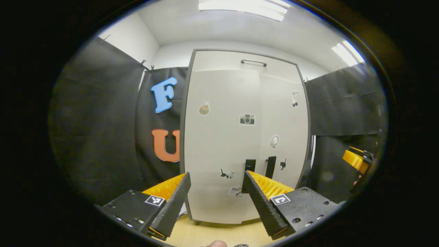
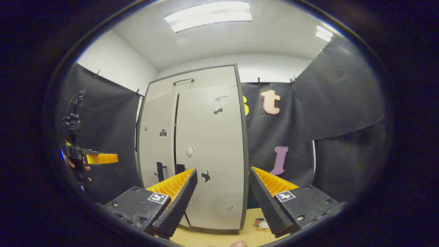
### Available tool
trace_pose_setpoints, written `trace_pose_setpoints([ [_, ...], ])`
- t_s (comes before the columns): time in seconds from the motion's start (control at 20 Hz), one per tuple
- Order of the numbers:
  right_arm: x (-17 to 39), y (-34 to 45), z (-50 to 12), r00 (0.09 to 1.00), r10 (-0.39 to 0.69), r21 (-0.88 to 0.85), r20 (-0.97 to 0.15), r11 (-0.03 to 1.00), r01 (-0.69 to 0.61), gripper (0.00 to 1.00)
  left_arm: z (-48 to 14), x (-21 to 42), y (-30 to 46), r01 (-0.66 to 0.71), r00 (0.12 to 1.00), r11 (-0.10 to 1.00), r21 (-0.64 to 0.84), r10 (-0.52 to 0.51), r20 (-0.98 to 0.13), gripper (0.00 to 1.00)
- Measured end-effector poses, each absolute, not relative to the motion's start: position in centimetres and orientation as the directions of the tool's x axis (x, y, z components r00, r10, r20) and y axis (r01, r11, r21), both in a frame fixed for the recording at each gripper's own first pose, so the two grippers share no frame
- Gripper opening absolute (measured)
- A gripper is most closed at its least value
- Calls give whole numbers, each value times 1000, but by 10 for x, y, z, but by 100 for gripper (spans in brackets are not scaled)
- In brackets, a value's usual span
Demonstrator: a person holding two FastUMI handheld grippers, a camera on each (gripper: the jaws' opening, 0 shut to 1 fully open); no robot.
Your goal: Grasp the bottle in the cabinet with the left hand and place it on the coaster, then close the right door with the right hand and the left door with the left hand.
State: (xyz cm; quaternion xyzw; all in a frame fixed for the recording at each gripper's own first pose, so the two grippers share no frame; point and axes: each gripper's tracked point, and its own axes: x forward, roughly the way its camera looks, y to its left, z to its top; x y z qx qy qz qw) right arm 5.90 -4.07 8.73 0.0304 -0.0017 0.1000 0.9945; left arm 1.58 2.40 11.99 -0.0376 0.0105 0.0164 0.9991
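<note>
A tall pale cabinet [image 1: 223,144] with dark edging and small stickers stands straight ahead, and in the left gripper view both doors look closed. Two black door handles [image 1: 250,166] sit side by side low at the middle seam. My left gripper [image 1: 216,175] is open in front of the lower doors, apart from them, with nothing between its fingers. My right gripper [image 2: 223,171] is also open and empty, facing the cabinet [image 2: 205,154] from its right side. In the right gripper view a dark vertical line [image 2: 176,130] runs between the two doors.
The cabinet stands on a light wooden surface [image 1: 212,233]. A metal handle [image 1: 253,62] sits on the top panel. A small object [image 2: 262,224] lies on the wood by the cabinet's right foot. Black cloth walls surround the booth. The other gripper [image 2: 96,158], held in a hand, shows at far left.
</note>
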Motion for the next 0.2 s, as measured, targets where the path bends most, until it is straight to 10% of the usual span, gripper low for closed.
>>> trace_pose_setpoints([
  [0.2,56,-24,115,970,235,52,57,970,-238,94,149,-7,49,-71,997,989,-132,75,25,100],
])
